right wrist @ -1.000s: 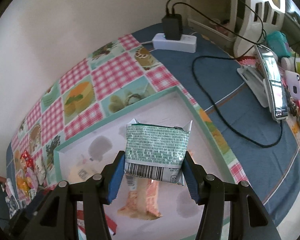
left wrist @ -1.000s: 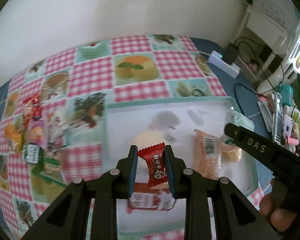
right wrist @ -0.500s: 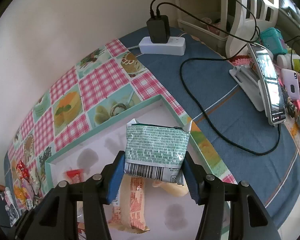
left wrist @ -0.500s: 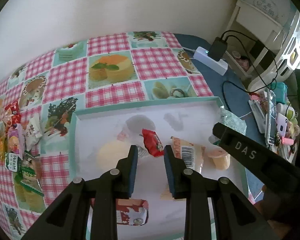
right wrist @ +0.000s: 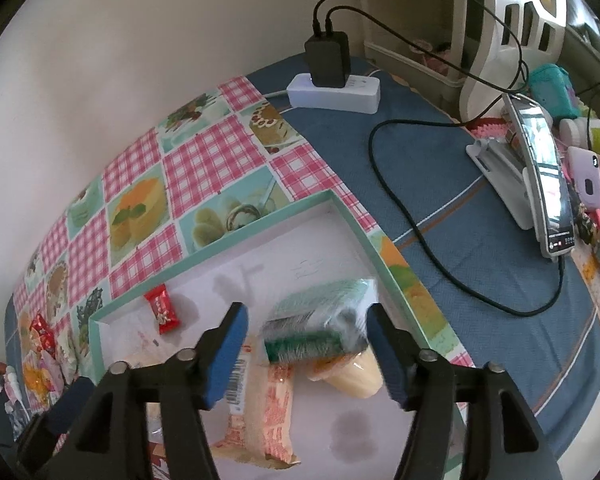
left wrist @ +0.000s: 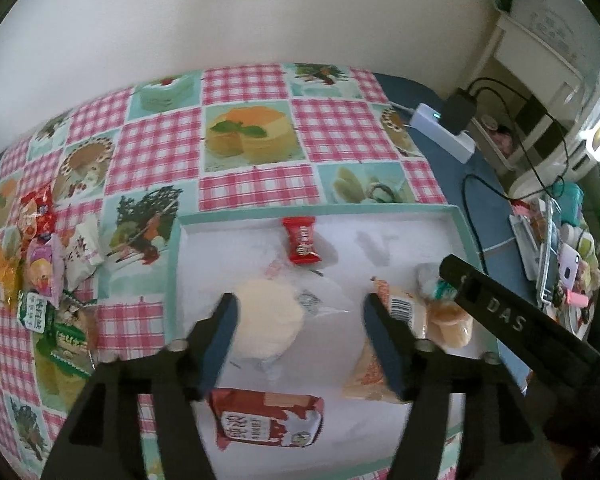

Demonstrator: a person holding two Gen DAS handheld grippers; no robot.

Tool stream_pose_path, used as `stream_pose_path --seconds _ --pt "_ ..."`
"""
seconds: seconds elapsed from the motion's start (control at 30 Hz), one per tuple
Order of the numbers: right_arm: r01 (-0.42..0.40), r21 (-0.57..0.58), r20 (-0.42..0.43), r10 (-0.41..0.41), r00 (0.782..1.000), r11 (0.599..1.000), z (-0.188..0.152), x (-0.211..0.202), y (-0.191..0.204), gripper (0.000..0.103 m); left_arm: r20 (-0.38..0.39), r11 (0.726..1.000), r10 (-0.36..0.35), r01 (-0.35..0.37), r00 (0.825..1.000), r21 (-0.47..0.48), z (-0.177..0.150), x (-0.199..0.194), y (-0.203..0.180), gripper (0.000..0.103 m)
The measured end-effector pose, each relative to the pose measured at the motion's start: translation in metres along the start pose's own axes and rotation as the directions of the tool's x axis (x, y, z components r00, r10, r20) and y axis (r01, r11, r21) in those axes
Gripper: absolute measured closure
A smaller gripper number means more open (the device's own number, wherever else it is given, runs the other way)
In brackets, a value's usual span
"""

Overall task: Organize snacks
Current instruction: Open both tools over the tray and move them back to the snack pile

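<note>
Moved: red candy [left wrist: 301,240] and green packet [right wrist: 320,322] dropped into tray [left wrist: 466,236] | left tool [left wrist: 298,320], right tool [right wrist: 306,344]: both opening, nothing gripped | tray count: six snacks | legible: "DAS"

Background items on the worktop

A white power strip [right wrist: 334,94] carries a black charger [right wrist: 327,58]; its black cable [right wrist: 416,236] loops across the blue cloth [right wrist: 480,280]. A phone [right wrist: 546,178] leans on a white stand [right wrist: 500,176]. A checked oilcloth [left wrist: 160,148] abuts the wall [left wrist: 220,12]. Small, possibly cosmetic, containers sit beyond.
</note>
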State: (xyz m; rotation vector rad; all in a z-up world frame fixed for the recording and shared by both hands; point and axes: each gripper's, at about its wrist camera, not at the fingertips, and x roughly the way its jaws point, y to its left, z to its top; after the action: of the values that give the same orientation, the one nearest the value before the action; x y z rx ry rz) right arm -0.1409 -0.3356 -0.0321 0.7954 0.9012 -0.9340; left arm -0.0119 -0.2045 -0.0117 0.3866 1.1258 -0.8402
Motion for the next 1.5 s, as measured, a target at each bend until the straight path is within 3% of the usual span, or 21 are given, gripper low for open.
stream_pose_path --seconds 0.13,0.2,0.37,0.53,0.63,0.93,1.3,1.5 --pt "-0.002 -0.005 -0.003 0.002 1.000 1.000 -0.002 0.003 0.001 0.022 -0.021 0.998 0.031 -0.032 0.999 -0.051 0.000 0.006 0.015 0.022" --pt "-0.002 -0.005 -0.005 0.002 1.000 1.000 -0.003 0.005 0.001 0.012 -0.039 0.995 0.052 -0.055 0.998 -0.085 -0.001 0.010 0.026 0.017" --pt "-0.001 -0.014 -0.010 0.001 1.000 1.000 -0.006 0.008 0.003 0.000 -0.085 0.979 0.104 -0.117 0.991 -0.165 -0.004 0.017 0.057 0.013" --pt "-0.004 -0.024 -0.020 0.003 1.000 1.000 -0.010 0.011 0.006 0.000 -0.115 0.959 0.151 -0.174 0.982 -0.223 -0.006 0.016 0.088 0.011" --pt "-0.005 -0.039 -0.019 0.005 1.000 0.999 -0.012 0.010 0.011 0.000 -0.107 0.945 0.168 -0.191 0.980 -0.264 -0.007 0.010 0.107 0.006" --pt "-0.007 -0.121 0.004 0.008 1.000 0.993 -0.023 -0.002 0.040 0.000 -0.088 0.904 0.259 -0.274 0.962 -0.329 -0.006 -0.013 0.159 0.006" --pt "-0.100 -0.306 -0.042 0.092 0.995 0.947 -0.058 -0.009 0.106 0.000 -0.093 0.838 0.359 -0.364 0.929 -0.407 -0.022 -0.047 0.236 0.006" --pt "-0.133 -0.357 -0.045 0.125 0.991 0.925 -0.073 -0.014 0.136 0.000 -0.104 0.778 0.433 -0.429 0.895 -0.458 -0.035 -0.069 0.279 0.006"
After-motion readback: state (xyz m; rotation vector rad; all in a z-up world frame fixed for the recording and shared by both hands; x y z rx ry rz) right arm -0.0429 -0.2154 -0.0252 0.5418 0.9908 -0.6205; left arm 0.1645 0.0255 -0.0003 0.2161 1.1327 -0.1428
